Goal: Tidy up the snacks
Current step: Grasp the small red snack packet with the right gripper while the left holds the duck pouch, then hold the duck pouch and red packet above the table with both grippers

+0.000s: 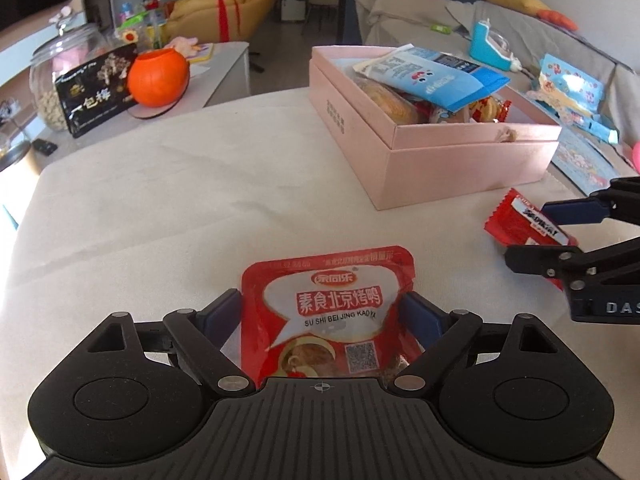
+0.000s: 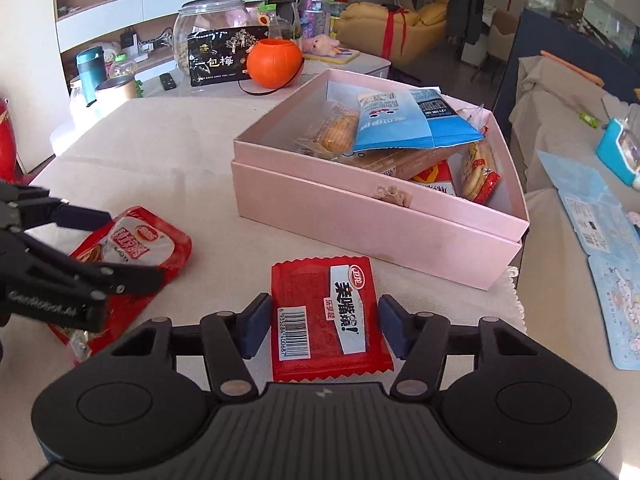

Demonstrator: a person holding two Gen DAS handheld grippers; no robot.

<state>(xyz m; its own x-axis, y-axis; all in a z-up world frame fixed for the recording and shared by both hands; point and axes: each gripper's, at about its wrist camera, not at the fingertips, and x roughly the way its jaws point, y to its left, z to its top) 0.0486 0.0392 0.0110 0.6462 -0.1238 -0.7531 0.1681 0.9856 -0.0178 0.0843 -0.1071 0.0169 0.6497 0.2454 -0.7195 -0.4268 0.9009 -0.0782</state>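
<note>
A red duck-snack pouch (image 1: 328, 312) lies on the white tablecloth between the fingers of my left gripper (image 1: 326, 308); the blue pads touch or nearly touch its sides. It also shows in the right wrist view (image 2: 136, 248) under the left gripper (image 2: 112, 248). A flat red snack packet (image 2: 324, 316) with a barcode lies between the fingers of my right gripper (image 2: 320, 320), pads close beside its edges. That packet (image 1: 524, 220) and the right gripper (image 1: 532, 232) show at the right of the left wrist view. A pink box (image 2: 360, 216) holds several snacks.
The pink box (image 1: 440, 160) stands at the back right of the table, with a blue-white bag (image 1: 432, 76) on top. Beyond the table are an orange pumpkin pot (image 1: 158, 78), a black snack bag (image 1: 96, 88) and a glass jar (image 1: 60, 60). Blue packets (image 2: 608, 240) lie at the right.
</note>
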